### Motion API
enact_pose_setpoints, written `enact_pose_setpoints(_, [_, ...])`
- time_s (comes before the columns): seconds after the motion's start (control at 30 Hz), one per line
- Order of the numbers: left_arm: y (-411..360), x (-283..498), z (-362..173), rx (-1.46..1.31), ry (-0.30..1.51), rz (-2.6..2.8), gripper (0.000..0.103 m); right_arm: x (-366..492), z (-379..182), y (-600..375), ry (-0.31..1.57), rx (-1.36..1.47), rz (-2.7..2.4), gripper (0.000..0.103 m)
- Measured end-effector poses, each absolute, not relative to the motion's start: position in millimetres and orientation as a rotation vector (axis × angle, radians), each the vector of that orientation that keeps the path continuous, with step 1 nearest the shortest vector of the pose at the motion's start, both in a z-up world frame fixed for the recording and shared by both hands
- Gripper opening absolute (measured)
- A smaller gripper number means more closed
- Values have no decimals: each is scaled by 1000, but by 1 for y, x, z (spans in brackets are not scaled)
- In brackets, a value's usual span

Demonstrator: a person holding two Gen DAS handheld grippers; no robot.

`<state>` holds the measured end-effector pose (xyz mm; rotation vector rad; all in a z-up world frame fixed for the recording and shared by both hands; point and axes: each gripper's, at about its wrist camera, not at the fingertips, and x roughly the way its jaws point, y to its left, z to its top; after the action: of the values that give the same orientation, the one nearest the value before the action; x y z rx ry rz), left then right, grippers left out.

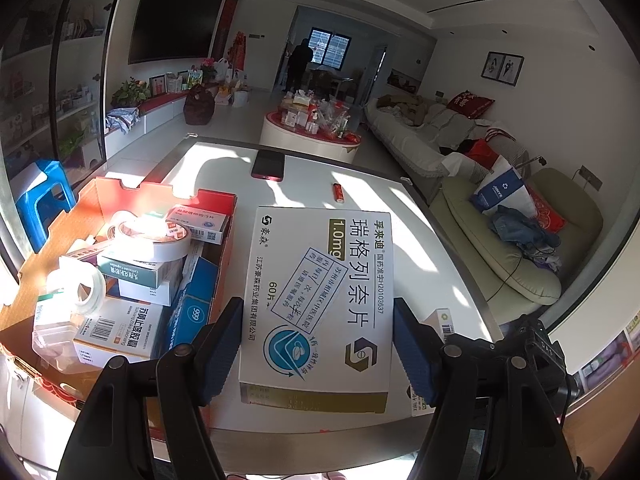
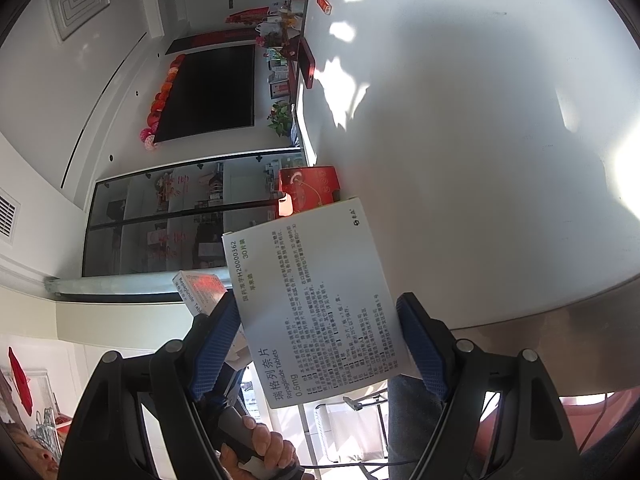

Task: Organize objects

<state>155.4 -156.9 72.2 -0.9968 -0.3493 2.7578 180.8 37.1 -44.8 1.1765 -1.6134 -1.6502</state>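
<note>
While the left gripper (image 1: 318,344) clamps a white medicine box (image 1: 320,300) just right of the cardboard tray (image 1: 120,196), the right gripper (image 2: 320,344) grips another white carton (image 2: 316,304).

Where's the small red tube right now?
In the left wrist view the small red tube lies on the white table, beyond the 1.0mg box in the left gripper and right of the dark phone.

A white medicine box (image 1: 316,304) sits at lower centre, label up, beside a cardboard tray (image 1: 224,248) full of boxes and tape rolls at left. Another white box (image 2: 320,300) fills the right-wrist view's lower centre, tilted.
</note>
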Motion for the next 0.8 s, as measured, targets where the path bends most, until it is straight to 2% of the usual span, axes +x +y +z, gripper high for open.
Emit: enact_pose_setpoints(0.8, [-174,148,68,-1037,-290,2887,76,186,-42,31,-1635,1171,-1659,79])
